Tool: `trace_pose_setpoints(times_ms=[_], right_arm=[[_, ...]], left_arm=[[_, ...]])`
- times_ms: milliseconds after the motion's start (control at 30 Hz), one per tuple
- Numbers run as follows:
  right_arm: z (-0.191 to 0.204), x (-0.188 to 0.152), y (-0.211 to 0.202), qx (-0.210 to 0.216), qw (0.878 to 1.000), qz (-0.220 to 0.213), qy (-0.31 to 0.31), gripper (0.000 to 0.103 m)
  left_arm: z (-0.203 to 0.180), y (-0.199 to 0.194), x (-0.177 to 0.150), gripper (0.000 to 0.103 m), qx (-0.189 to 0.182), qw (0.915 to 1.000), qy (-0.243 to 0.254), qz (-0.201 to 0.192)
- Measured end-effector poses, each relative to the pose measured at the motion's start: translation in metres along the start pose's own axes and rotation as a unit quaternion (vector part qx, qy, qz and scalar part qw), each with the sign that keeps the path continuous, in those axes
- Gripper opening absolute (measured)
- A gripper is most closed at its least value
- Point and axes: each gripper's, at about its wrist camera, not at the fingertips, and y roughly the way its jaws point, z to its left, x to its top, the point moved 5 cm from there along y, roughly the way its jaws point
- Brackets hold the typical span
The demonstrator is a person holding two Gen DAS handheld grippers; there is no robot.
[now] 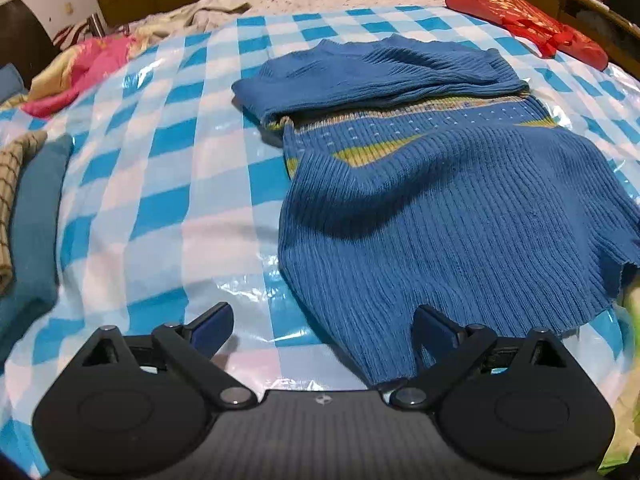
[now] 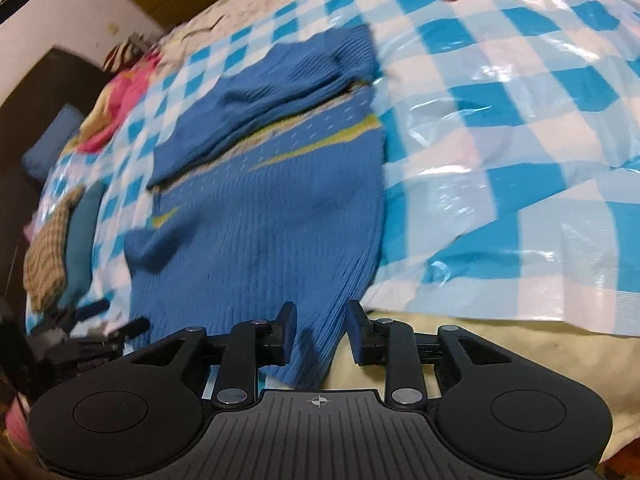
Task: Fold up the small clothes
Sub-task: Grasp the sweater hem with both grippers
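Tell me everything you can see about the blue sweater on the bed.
The blue sweater is a ribbed knit with a yellow-green patterned band and pale dots across the chest. It lies mostly flat on the checked plastic sheet, hem nearest the cameras, with a sleeve folded across its upper part and a loose ridge rumpled in the body. The left claw is open at the hem's left corner; the right claw is open with hem fabric between its fingers, not clamped.
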Motion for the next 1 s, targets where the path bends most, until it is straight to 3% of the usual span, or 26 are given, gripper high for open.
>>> trace_pose_setpoints(times_ms=[200,400,567,633,667,800,1000], right_arm=[[0.002,-0.002,0.004,0.001,1.000,0.011,-0.001,0.028],[0.001,-0.001,0.015,0.006,1.000,0.029,0.009,0.028],[-0.001,0.000,0.017,0.012,0.999,0.037,0.019,0.027],[0.000,0.000,0.019,0.014,0.999,0.037,0.021,0.027],[0.001,0.000,0.018,0.014,0.999,0.036,0.019,0.026],[0.000,-0.004,0.013,0.039,0.998,0.033,0.033,0.011],[-0.001,-0.005,-0.003,0.103,0.991,0.010,0.085,0.008]], left_arm=[[0.005,0.012,0.000,0.085,-0.027,0.9989,-0.032,0.023],[0.013,0.015,0.013,0.084,-0.020,0.9984,-0.052,0.003],[0.007,0.031,0.014,0.083,-0.013,0.9990,-0.036,0.022],[0.005,0.027,0.013,0.070,-0.016,0.9992,-0.030,0.020],[0.004,0.025,0.012,0.057,-0.020,0.9991,-0.030,0.022],[0.006,0.019,0.007,0.030,-0.045,0.9975,-0.045,0.031],[0.006,0.004,0.004,0.024,-0.077,0.9947,-0.059,0.034]])
